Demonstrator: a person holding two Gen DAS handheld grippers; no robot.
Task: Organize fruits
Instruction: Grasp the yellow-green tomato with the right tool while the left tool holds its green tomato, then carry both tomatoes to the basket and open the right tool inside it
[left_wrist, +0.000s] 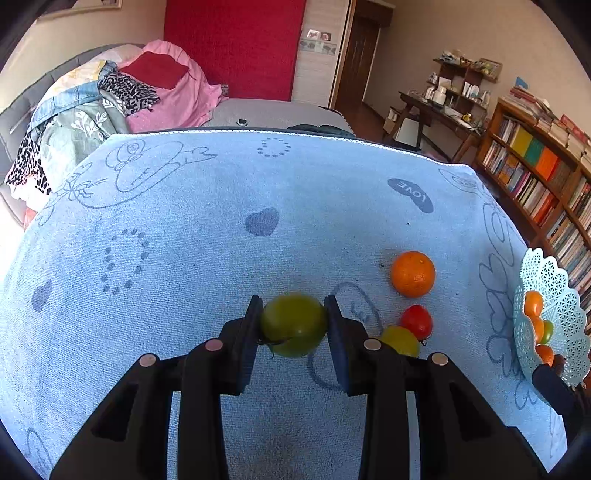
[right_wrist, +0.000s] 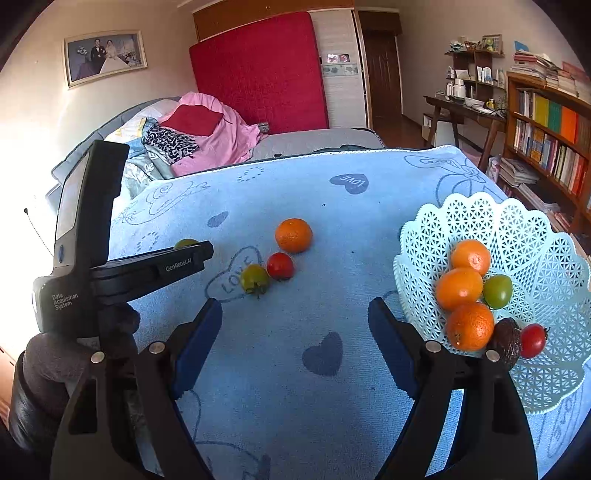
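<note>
In my right wrist view, my left gripper (right_wrist: 192, 254) is covering nearly all of the green tomato (right_wrist: 185, 243) it is clamping; only a sliver is peeking above the finger. My right gripper's (right_wrist: 295, 325) near finger is hiding the lower part of the dark fruit (right_wrist: 508, 338) in the basket (right_wrist: 517, 229), so I cannot tell what it is. In my left wrist view, the basket (left_wrist: 565, 306) is running off the right edge, and my left gripper (left_wrist: 293, 323) is blocking part of the yellow tomato (left_wrist: 400, 339). Book titles on the bookshelf (left_wrist: 535, 177) are reading too small.
</note>
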